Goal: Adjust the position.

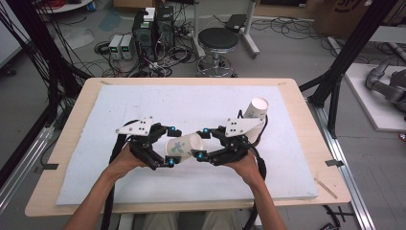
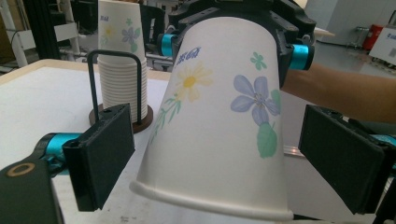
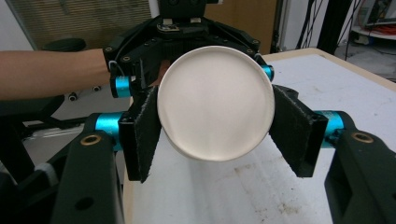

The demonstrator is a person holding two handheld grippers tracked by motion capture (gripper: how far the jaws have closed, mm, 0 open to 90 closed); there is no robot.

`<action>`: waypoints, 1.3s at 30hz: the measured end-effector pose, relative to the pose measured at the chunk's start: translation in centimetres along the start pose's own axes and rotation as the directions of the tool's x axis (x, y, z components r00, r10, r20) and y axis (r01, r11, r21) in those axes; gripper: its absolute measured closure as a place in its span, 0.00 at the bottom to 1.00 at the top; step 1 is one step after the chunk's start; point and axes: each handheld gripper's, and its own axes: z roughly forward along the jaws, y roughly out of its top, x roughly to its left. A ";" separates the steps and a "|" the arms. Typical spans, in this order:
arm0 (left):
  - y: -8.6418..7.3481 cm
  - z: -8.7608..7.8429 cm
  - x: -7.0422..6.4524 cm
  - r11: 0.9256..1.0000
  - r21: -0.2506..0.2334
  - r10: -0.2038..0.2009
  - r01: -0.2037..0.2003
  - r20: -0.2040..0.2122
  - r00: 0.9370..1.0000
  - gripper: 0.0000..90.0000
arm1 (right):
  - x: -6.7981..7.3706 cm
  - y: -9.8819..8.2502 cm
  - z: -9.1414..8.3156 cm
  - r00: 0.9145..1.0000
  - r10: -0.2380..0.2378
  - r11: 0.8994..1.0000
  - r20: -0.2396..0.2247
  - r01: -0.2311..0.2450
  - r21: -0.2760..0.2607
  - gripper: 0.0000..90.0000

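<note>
Cup (image 1: 184, 147) held sideways between my tools: right tool (image 3: 217, 128) clamped on base end, left tool (image 2: 233, 158) jaws apart round rim end. I'd close left gently, avoid crushing rim.

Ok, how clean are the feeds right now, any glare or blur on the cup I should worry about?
High view: even light, soft overall, the paper cup small between the left gripper and right gripper. Left gripper view: cup's flower print sharp, background stack of cups slightly soft. Right gripper view: the cup's white base is bright and nearly featureless, edges still clear.

Flowered paper cup (image 1: 184, 146), sideways, midair
</note>
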 end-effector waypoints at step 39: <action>-1.1 1.1 -0.1 0.998 0.055 0.028 -0.031 0.055 0.998 0.29 | 0.4 -0.7 0.0 0.999 -0.002 1.000 -0.034 0.002 -0.017 0.42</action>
